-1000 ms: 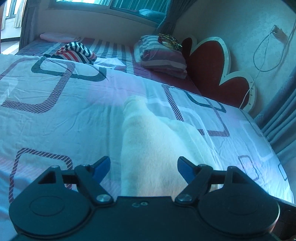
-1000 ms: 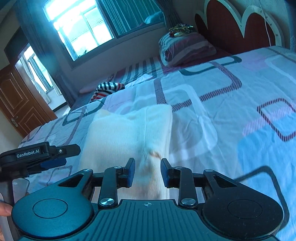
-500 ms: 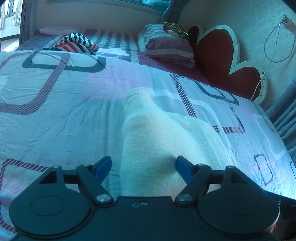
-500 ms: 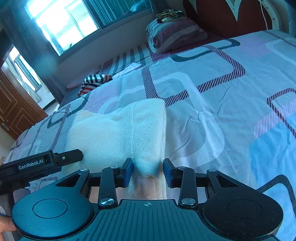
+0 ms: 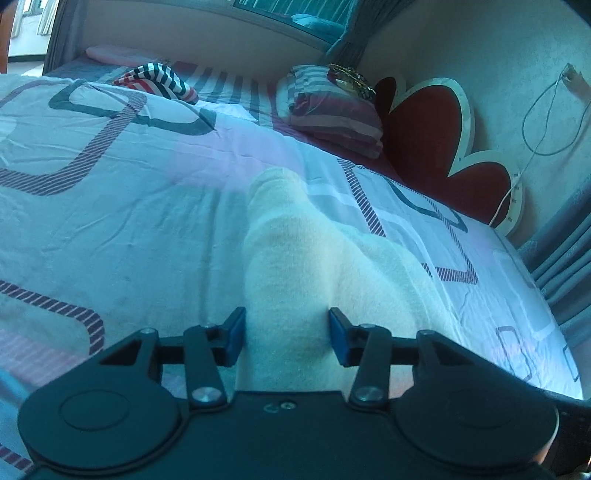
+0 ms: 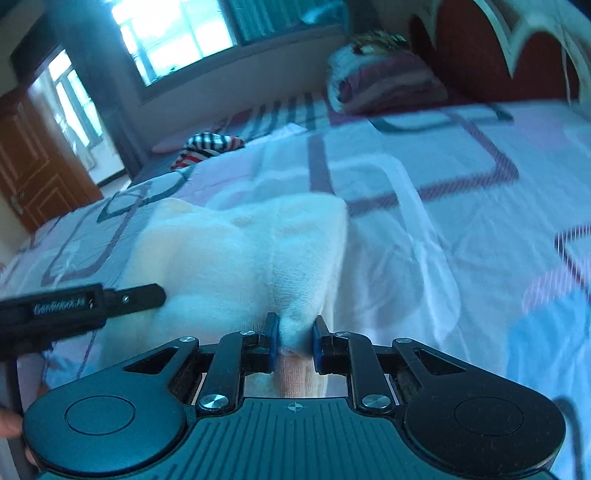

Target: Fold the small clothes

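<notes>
A cream knit garment (image 5: 295, 266) lies on the patterned bedsheet (image 5: 110, 206); it also shows in the right wrist view (image 6: 236, 254). My left gripper (image 5: 286, 336) straddles the garment's near left edge, its blue pads (image 5: 234, 334) touching the cloth on both sides with a wide gap between them. My right gripper (image 6: 294, 341) has its jaws nearly closed, pinching a small fold at the garment's near right corner. The left gripper's body (image 6: 74, 306) shows at the left of the right wrist view.
A striped garment (image 5: 159, 83) lies in a heap at the far side of the bed. A folded striped quilt (image 5: 332, 110) sits by the red heart-shaped headboard (image 5: 443, 147). A wooden door (image 6: 33, 166) and a window (image 6: 177, 33) are beyond the bed.
Both grippers have closed in on the cream garment. The left jaws narrowed from wide open to touching the cloth. The right jaws pinched a fold. The right view is blurred by motion.
</notes>
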Action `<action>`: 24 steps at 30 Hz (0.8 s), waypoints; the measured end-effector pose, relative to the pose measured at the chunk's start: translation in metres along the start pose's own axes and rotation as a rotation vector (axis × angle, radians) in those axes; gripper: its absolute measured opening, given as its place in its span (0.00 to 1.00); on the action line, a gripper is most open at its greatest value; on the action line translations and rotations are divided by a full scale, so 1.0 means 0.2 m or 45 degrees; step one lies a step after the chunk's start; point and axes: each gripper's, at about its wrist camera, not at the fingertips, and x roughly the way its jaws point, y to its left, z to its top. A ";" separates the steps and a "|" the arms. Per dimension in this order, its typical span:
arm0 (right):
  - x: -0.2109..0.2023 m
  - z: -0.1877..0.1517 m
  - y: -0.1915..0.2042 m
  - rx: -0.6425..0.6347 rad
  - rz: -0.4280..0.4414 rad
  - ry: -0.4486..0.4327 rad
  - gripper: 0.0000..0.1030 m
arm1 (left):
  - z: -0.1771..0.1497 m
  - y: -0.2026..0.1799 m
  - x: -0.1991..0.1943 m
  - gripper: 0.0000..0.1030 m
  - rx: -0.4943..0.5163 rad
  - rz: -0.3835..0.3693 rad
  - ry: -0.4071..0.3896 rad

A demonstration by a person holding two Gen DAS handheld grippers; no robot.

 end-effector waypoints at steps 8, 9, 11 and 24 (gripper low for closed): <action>-0.07 0.08 -0.02 0.072 0.034 -0.081 0.57 | 0.13 -0.02 -0.06 0.87 -0.021 0.014 -0.039; -0.07 0.10 -0.02 0.084 0.034 -0.092 0.57 | 0.15 -0.02 -0.05 0.87 -0.043 0.002 -0.029; -0.04 0.14 -0.04 0.121 0.052 -0.096 0.57 | 0.19 0.00 0.00 0.87 -0.079 0.002 -0.003; 0.23 0.32 -0.05 0.134 0.051 -0.101 0.08 | 0.20 0.17 0.16 0.35 -0.283 -0.043 0.004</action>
